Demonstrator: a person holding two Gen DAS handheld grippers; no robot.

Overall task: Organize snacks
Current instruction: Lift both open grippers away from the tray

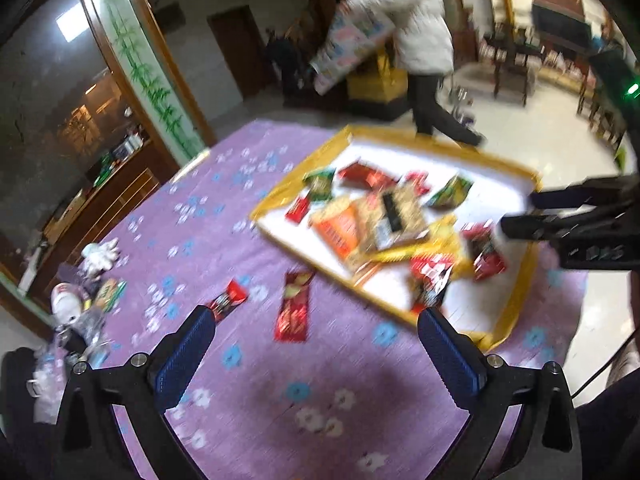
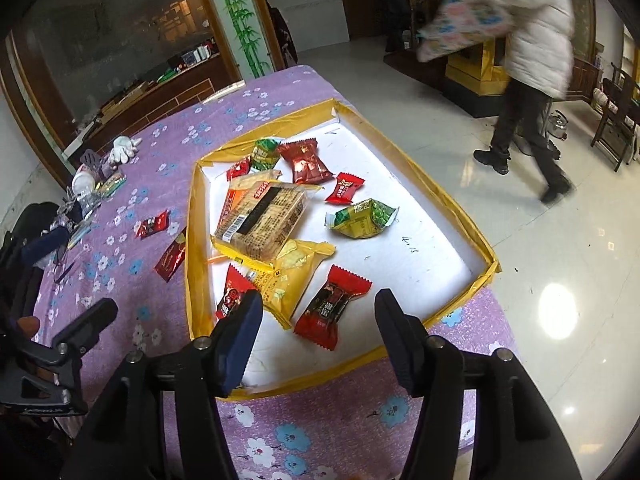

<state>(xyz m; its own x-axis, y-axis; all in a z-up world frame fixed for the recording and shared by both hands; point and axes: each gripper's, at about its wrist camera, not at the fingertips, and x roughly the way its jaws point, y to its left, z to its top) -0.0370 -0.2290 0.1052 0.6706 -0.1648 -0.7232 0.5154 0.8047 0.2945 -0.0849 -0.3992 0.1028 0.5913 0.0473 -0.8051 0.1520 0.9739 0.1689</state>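
Observation:
A yellow-rimmed white tray (image 2: 192,240) on the purple flowered cloth holds several snack packs, among them a clear cracker pack (image 2: 264,216), a yellow pack (image 2: 292,280) and a green one (image 2: 362,218). My right gripper (image 2: 320,300) hovers open over the tray's near end. A red-and-black candy (image 2: 332,304) lies flat on the tray floor below the gap, untouched by the pads. My left gripper (image 1: 316,320) stands wide open and empty above the cloth. Beyond it, outside the tray (image 1: 280,196), lie a long red packet (image 1: 294,308) and a small red-and-black candy (image 1: 228,300).
A white glove (image 2: 124,148) and small clutter (image 2: 88,192) sit near the table's left edge. The tray's right rim lies close to the table edge over a glossy floor. A person in a white jacket (image 2: 536,28) walks past behind, carrying a flowered board.

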